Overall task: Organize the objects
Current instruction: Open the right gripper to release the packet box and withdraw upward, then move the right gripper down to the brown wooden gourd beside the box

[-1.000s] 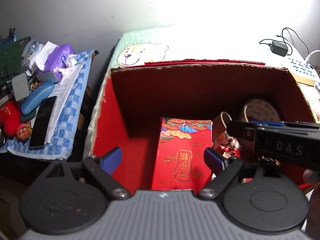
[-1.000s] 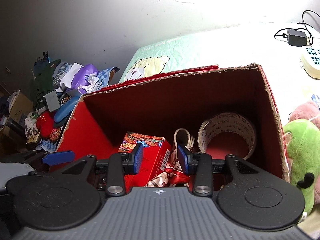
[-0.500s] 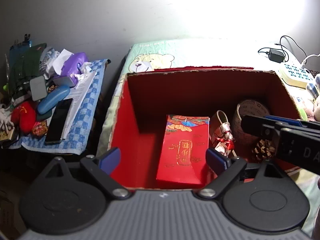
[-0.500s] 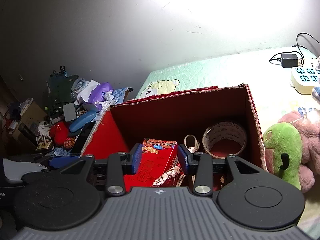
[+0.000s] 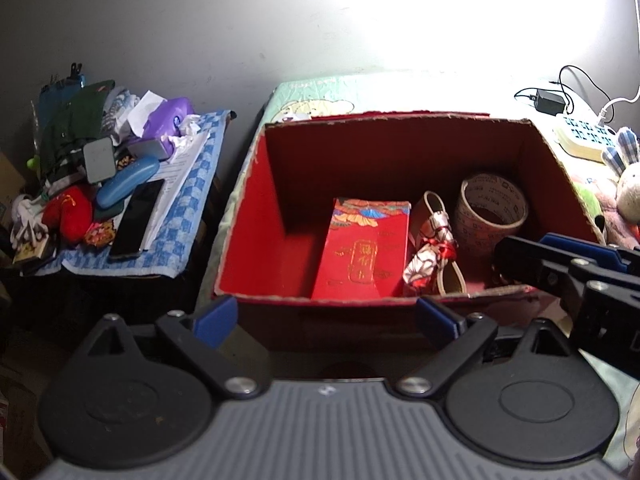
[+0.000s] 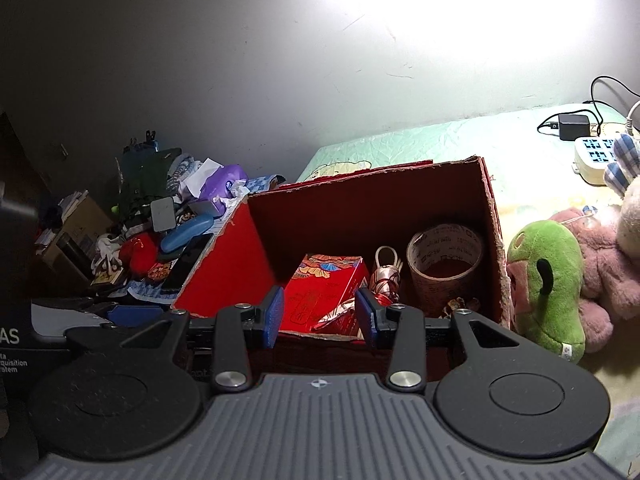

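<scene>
On the bed (image 5: 400,88) the red box (image 5: 256,200) lay ahead of both tongs, left tongs (image 5: 326,316) just widened and empty, right tongs (image 6: 320,312) half-spread, empty.

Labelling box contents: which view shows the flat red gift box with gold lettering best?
Left wrist: the flat red gift box with gold lettering shows its whole top face. Right wrist sees it obliquely, its lower part behind the gripper fingers.
</scene>
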`<state>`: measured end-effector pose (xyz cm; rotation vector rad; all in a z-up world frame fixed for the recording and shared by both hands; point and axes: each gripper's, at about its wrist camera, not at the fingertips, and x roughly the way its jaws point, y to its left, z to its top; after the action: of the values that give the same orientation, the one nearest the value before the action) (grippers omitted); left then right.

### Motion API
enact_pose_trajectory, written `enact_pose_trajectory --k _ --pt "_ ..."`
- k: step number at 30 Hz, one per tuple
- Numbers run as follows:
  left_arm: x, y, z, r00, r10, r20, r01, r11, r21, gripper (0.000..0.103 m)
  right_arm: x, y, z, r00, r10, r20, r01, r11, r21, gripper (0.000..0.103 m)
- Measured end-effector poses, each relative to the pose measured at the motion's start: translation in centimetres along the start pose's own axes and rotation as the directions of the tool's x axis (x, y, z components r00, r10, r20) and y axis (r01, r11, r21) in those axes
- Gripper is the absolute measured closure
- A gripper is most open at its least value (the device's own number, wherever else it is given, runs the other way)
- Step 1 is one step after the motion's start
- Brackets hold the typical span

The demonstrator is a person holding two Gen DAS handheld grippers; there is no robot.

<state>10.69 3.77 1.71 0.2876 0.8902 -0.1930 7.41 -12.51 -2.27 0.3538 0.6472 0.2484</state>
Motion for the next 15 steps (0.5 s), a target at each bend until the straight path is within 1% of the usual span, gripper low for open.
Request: enact_pose_trajectory --k 10,15 --pt "0.7 -2.2 -2.9 0.997 -0.028 -0.073 0.030 0.999 0.016 0.007 -0.9 -1.9 -2.2 0.997 -0.003 -0.071 0.006 0.999 0.037 0.060" --pt "1.1 -3.2 -3.8 0.993 -0.043 -0.106 0.047 0.998 0.030 0.007 -1.0 -2.7 -3.0 0.993 -0.019 -0.113 0.026 0.998 0.057 0.060"
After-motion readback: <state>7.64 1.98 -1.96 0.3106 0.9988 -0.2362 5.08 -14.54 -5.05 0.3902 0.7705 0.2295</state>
